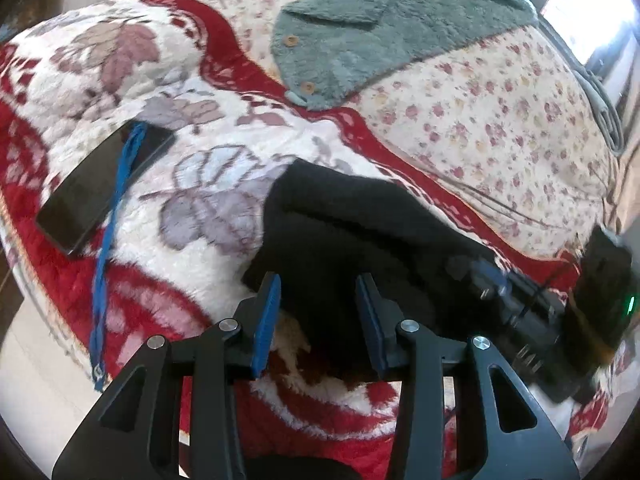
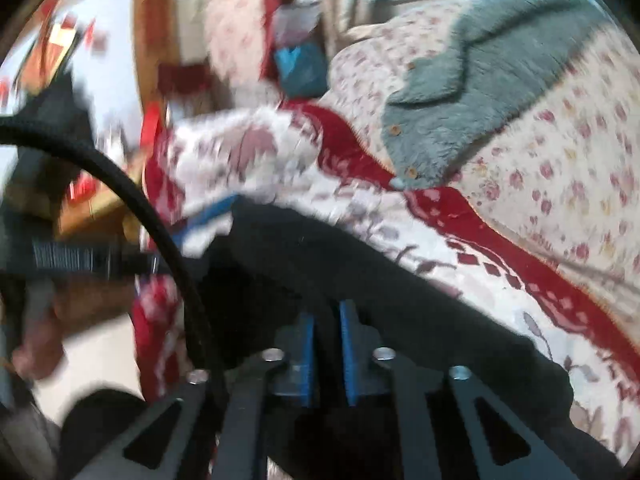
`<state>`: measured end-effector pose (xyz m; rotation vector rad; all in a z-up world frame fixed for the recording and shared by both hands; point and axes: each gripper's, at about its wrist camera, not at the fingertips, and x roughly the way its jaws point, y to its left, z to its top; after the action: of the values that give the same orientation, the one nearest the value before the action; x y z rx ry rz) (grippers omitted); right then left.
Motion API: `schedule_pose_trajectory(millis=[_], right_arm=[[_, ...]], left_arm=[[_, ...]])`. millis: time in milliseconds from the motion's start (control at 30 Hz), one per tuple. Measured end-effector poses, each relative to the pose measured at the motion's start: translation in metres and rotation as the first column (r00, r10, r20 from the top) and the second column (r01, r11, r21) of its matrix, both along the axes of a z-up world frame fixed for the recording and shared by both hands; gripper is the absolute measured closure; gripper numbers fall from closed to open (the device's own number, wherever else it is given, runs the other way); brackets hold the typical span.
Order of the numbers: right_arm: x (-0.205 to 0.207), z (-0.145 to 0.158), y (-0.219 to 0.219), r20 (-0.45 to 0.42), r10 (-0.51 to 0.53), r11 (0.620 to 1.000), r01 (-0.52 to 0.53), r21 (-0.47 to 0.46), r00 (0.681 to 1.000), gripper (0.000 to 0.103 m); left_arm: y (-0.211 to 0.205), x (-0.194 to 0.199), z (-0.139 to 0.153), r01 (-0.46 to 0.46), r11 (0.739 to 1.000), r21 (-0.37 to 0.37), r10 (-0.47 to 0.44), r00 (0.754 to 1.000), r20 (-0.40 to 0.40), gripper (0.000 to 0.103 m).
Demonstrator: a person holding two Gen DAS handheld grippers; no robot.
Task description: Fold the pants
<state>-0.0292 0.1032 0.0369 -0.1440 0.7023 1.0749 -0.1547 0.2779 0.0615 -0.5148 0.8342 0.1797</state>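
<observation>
The black pants (image 1: 340, 224) lie folded in a small bundle on the red and white floral blanket (image 1: 120, 80). My left gripper (image 1: 320, 292) is open, its blue pads on either side of the bundle's near edge, with no cloth pinched. The right gripper's body (image 1: 532, 312) shows at the right of the left wrist view, on the pants' right end. In the blurred right wrist view my right gripper (image 2: 326, 320) is nearly shut, and the black pants (image 2: 360, 272) fill the narrow gap between its pads.
A black phone (image 1: 100, 188) with a blue braided cord (image 1: 116, 208) over it lies on the blanket at left. A grey-green fleece garment with buttons (image 1: 380, 28) lies on the flowered bedsheet (image 1: 500, 128) behind. A black cable (image 2: 132, 200) crosses the right wrist view.
</observation>
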Motion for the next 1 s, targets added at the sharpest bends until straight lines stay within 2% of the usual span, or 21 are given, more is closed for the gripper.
schedule_pose_trajectory(millis=[33, 100, 133, 200, 267, 333, 533, 700, 733, 767, 833, 900, 1000], right_arm=[[0.008, 0.003, -0.004, -0.036, -0.003, 0.999, 0.004, 0.039, 0.999, 0.096], [0.012, 0.010, -0.010, -0.055, -0.005, 0.997, 0.009, 0.076, 0.998, 0.096], [0.014, 0.013, -0.011, -0.056, -0.006, 0.996, 0.011, 0.084, 0.998, 0.096], [0.013, 0.017, -0.012, -0.047, -0.008, 0.996, 0.012, 0.084, 0.999, 0.096], [0.011, 0.020, -0.012, -0.049, 0.000, 0.996, 0.004, 0.087, 0.999, 0.096], [0.007, 0.018, -0.012, -0.056, 0.012, 0.996, -0.007, 0.091, 0.998, 0.096], [-0.005, 0.013, -0.011, -0.066, 0.037, 0.995, -0.031, 0.090, 0.997, 0.096], [-0.008, 0.012, -0.012, -0.069, 0.046, 0.995, -0.040, 0.089, 0.997, 0.096], [-0.008, 0.011, -0.012, -0.073, 0.048, 0.995, -0.041, 0.090, 0.996, 0.096], [-0.007, 0.011, -0.012, -0.079, 0.048, 0.995, -0.041, 0.092, 0.996, 0.096], [-0.008, 0.013, -0.014, -0.076, 0.049, 0.995, -0.042, 0.092, 0.996, 0.096], [-0.010, 0.016, -0.016, -0.078, 0.056, 0.994, -0.048, 0.097, 0.995, 0.096], [-0.018, 0.023, -0.020, -0.081, 0.081, 0.991, -0.072, 0.116, 0.993, 0.096]], left_arm=[[-0.002, 0.003, 0.001, 0.014, 1.000, -0.001, -0.014, 1.000, 0.004, 0.063], [-0.007, 0.008, 0.004, 0.043, 0.999, -0.014, -0.043, 0.999, 0.017, 0.061], [-0.010, 0.010, 0.006, 0.064, 0.997, -0.043, -0.063, 0.997, 0.034, 0.060], [-0.008, 0.011, 0.009, 0.087, 0.990, -0.113, -0.079, 0.994, 0.076, 0.053], [-0.002, 0.013, 0.011, 0.087, 0.976, -0.198, -0.065, 0.991, 0.116, 0.035], [0.007, 0.017, 0.010, 0.065, 0.964, -0.258, -0.031, 0.991, 0.131, 0.026], [0.024, 0.035, -0.003, -0.040, 0.943, -0.330, 0.069, 0.995, 0.077, 0.026], [0.031, 0.049, -0.004, -0.074, 0.935, -0.348, 0.115, 0.988, 0.100, 0.026], [0.034, 0.053, -0.006, -0.076, 0.928, -0.365, 0.123, 0.987, 0.108, 0.029], [0.035, 0.055, -0.006, -0.080, 0.926, -0.369, 0.129, 0.986, 0.109, 0.048], [0.034, 0.059, -0.003, -0.059, 0.936, -0.346, 0.103, 0.989, 0.109, 0.071], [0.031, 0.056, 0.004, -0.031, 0.946, -0.323, 0.081, 0.987, 0.141, 0.079], [0.023, 0.039, 0.019, -0.012, 0.970, -0.242, 0.057, 0.982, 0.181, 0.083]])
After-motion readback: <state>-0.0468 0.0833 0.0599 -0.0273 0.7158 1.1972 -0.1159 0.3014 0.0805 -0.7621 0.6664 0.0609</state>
